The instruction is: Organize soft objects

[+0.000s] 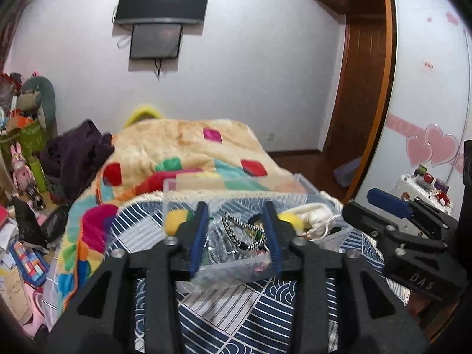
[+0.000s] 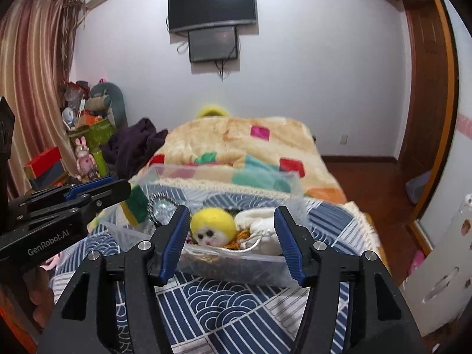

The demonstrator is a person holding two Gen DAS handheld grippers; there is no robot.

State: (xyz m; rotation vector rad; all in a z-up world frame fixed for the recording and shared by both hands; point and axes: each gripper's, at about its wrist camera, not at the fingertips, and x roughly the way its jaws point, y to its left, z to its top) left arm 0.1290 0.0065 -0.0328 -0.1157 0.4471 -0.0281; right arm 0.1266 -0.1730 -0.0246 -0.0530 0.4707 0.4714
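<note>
Both tools gape empty — left tool [image 1: 237, 233], right tool [image 2: 231, 240] — at the clear bin [image 2: 236, 271]; a careless grab may snag the pouch's drawstring [image 2: 250, 243].

My clear plastic bin [image 2: 165, 174] sits on blue-patterned bedding. Inside: yellow felt doll head [image 2: 213, 226] face-up, touching white drawstring pouch [image 2: 261, 230] at its right; green/yellow sponge [image 2: 136, 206] upright at left.

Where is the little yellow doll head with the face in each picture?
Left wrist view: only a yellow bit of the doll head peeks out past the left claw's right finger, in the clear bin.
Right wrist view: doll head sits center, between the right claw's fingers.
Shared landmark: the wall TV.
</note>
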